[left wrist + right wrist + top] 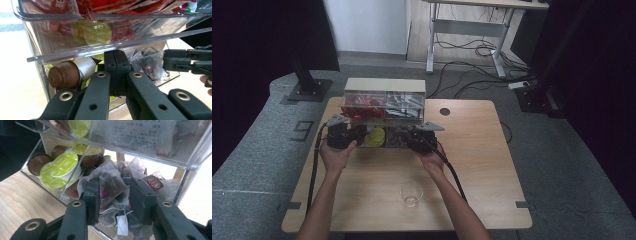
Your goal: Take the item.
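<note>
1. now the right tongs are clamped on a pyramid tea bag, which lies in the right lower compartment of the clear acrylic organiser at the back of the wooden worktop.
2. the bag is not lifted out yet; it sits among other tea bags, with its string and small paper tag hanging down between the jaws.
3. the left tongs are together with nothing between them, and their tips rest against the lower front of the organiser, just under the edge of the upper drawer.
4. i judge the work is at its early part: the bag is gripped, but taking it out and bringing it to the empty glass, near the front edge of the worktop, is left to do.
5. about writing: one tea bag carries a dark red label with a round emblem, too small to read.
6. the green lids of the coffee capsules have faint print, and the packets in the upper drawer show rows of text, both not readable.
</note>
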